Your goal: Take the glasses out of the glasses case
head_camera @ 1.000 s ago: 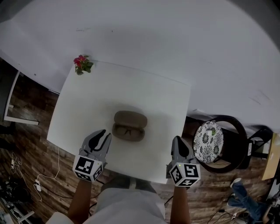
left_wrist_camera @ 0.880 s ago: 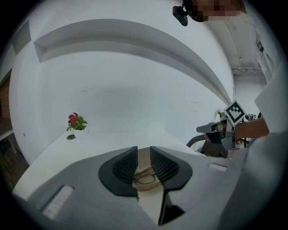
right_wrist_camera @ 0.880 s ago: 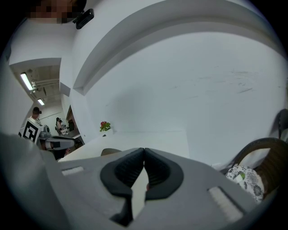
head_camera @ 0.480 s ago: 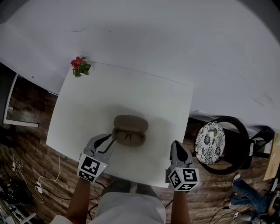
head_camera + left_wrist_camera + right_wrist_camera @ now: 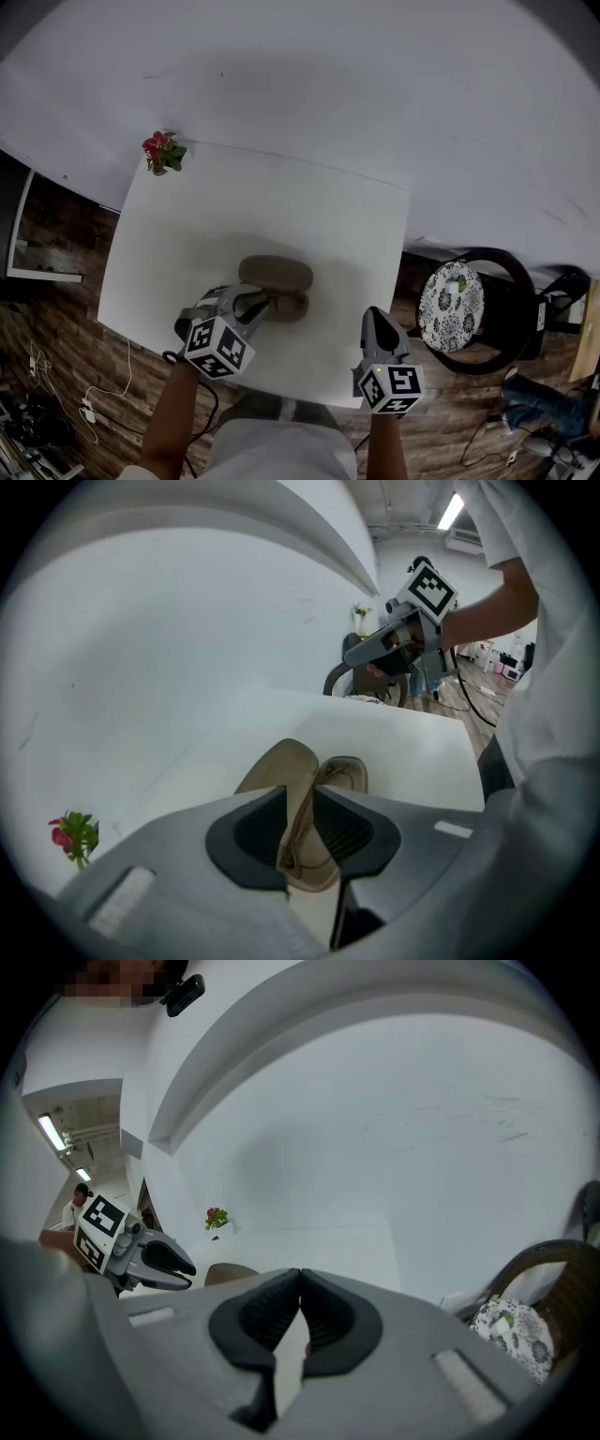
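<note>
The brown glasses case (image 5: 277, 277) lies open near the front middle of the white table (image 5: 281, 202). In the left gripper view its lid (image 5: 281, 775) stands up and the glasses (image 5: 343, 772) lie in the tray beside it. My left gripper (image 5: 263, 305) is at the case's left end, jaws closed on that end (image 5: 302, 841). My right gripper (image 5: 379, 327) hovers over the table's front right edge, well clear of the case. Its jaws are shut (image 5: 300, 1321) with nothing between them.
A small pot of red flowers (image 5: 159, 152) stands on the table's far left corner. A black chair with a patterned cushion (image 5: 448, 302) sits just right of the table. A white wall runs behind; wooden floor with cables lies on the left.
My left gripper moved right and forward from beside the case onto its left end and closed there. The right gripper stayed nearly still.
</note>
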Motion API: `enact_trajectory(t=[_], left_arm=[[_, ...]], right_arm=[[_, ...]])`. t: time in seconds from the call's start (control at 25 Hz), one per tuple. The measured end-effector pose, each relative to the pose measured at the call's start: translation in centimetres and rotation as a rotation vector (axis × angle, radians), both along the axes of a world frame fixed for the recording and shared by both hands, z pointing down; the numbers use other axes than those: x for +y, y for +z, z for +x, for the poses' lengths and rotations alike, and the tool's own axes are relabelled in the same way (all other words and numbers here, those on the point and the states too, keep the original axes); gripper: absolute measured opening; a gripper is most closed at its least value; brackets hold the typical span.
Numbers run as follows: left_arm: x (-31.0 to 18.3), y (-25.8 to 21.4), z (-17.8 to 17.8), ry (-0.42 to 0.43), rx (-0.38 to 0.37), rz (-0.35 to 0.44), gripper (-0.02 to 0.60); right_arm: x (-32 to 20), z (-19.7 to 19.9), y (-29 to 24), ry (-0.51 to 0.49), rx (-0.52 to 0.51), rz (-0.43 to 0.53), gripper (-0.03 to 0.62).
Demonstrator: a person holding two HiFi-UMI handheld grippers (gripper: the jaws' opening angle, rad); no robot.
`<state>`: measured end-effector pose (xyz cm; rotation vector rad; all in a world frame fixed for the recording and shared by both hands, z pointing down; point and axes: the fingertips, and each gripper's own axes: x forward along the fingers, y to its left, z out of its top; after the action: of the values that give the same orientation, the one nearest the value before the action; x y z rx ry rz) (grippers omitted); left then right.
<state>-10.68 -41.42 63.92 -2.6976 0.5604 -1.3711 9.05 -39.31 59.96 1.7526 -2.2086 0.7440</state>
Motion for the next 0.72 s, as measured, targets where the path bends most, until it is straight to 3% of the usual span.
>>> enact_trajectory(t=[0.32,0.72], left_arm=[[-0.3,3.4,1.5,0.190,-0.154,-0.076,0.092],[-0.3,6.2,2.4,0.283,-0.281,-0.107,0.089]], right_arm=[[-0.1,0.6,0.7,0.011,-0.005,-0.014,0.003],[0.2,1.4,1.5,0.024,-0.004,-0.032,0.003]])
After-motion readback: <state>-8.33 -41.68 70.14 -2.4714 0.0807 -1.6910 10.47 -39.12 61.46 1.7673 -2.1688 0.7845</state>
